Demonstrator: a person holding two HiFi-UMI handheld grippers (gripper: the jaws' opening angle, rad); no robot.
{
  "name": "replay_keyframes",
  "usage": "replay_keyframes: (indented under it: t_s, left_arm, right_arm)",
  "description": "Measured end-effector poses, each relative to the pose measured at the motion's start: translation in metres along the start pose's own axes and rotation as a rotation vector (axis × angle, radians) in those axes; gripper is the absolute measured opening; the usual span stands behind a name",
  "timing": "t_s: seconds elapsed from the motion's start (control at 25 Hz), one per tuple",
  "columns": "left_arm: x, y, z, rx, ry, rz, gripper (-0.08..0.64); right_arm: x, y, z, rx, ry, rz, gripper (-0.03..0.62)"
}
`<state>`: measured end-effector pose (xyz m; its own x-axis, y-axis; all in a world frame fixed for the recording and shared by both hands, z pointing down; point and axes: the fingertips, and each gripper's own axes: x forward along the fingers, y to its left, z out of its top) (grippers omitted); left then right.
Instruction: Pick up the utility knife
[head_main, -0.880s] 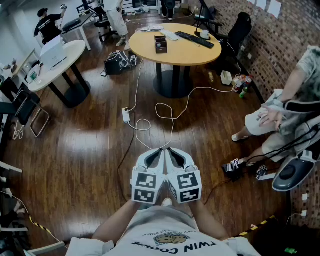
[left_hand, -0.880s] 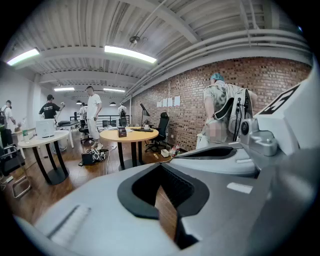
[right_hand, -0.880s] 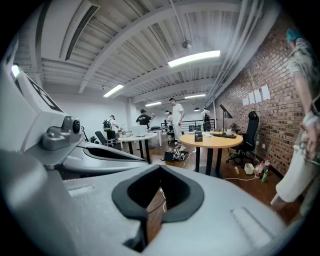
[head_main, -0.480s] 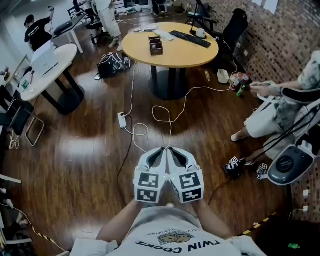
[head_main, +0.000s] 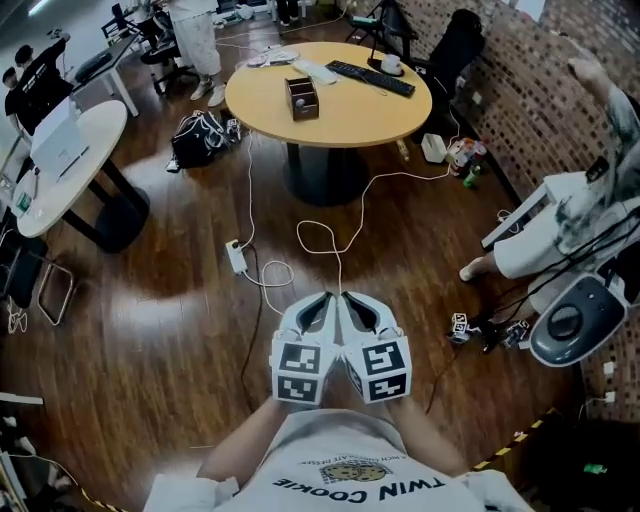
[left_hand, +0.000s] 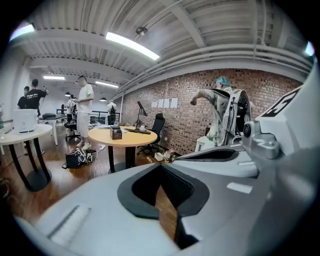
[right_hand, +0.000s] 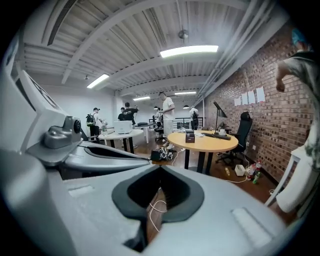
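Observation:
No utility knife is recognisable in any view. My left gripper (head_main: 324, 299) and right gripper (head_main: 347, 297) are held side by side close to my chest, above the wooden floor, both shut with nothing between the jaws. In the left gripper view the left gripper (left_hand: 161, 167) has its dark pads together, with only a thin strip of floor showing. In the right gripper view the right gripper (right_hand: 159, 170) looks the same. Ahead stands a round wooden table (head_main: 392, 115) with a small brown box (head_main: 302, 98), a keyboard (head_main: 372, 77) and a cup (head_main: 391, 63).
White cables (head_main: 322, 233) and a power strip (head_main: 237, 256) lie on the floor between me and the table. A dark bag (head_main: 198, 136) sits left of the table, a white round table (head_main: 62, 168) further left. A seated person (head_main: 575, 215) and small gear (head_main: 486, 331) are at the right by the brick wall.
The floor and round table have slid toward me and leftward in the head view. Both grippers stay together and shut. The person at the right has raised an arm.

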<state>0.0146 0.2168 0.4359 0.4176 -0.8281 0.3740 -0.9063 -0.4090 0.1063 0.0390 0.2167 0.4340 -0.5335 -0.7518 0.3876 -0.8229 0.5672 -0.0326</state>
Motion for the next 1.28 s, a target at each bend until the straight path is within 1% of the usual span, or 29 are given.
replay_keyframes:
  t_s: [0.12, 0.36, 0.56, 0.72, 0.96, 1.16, 1.28]
  left_arm:
    - [0.008, 0.031, 0.008, 0.002, -0.002, -0.023, 0.005]
    - [0.024, 0.077, 0.022, 0.013, -0.01, -0.059, 0.005]
    - [0.033, 0.098, 0.026, 0.007, -0.019, -0.073, 0.005]
    - [0.044, 0.102, 0.027, -0.001, -0.009, -0.09, 0.005]
    - [0.073, 0.116, 0.035, 0.002, -0.012, -0.09, 0.005]
    - [0.112, 0.134, 0.044, 0.017, 0.003, -0.074, 0.005]
    - [0.14, 0.145, 0.054, 0.033, 0.007, -0.057, 0.005]
  right_arm:
    - [0.029, 0.005, 0.019, 0.0, -0.011, -0.032, 0.0]
    - [0.071, 0.015, 0.031, 0.009, -0.007, -0.065, 0.0]
    - [0.093, 0.016, 0.035, 0.013, 0.004, -0.082, 0.0]
    - [0.104, 0.011, 0.038, 0.017, 0.003, -0.091, 0.0]
    - [0.13, -0.008, 0.044, 0.028, -0.003, -0.097, 0.0]
    - [0.165, -0.037, 0.052, 0.039, -0.007, -0.098, 0.0]
    - [0.189, -0.058, 0.056, 0.052, -0.001, -0.081, 0.0]
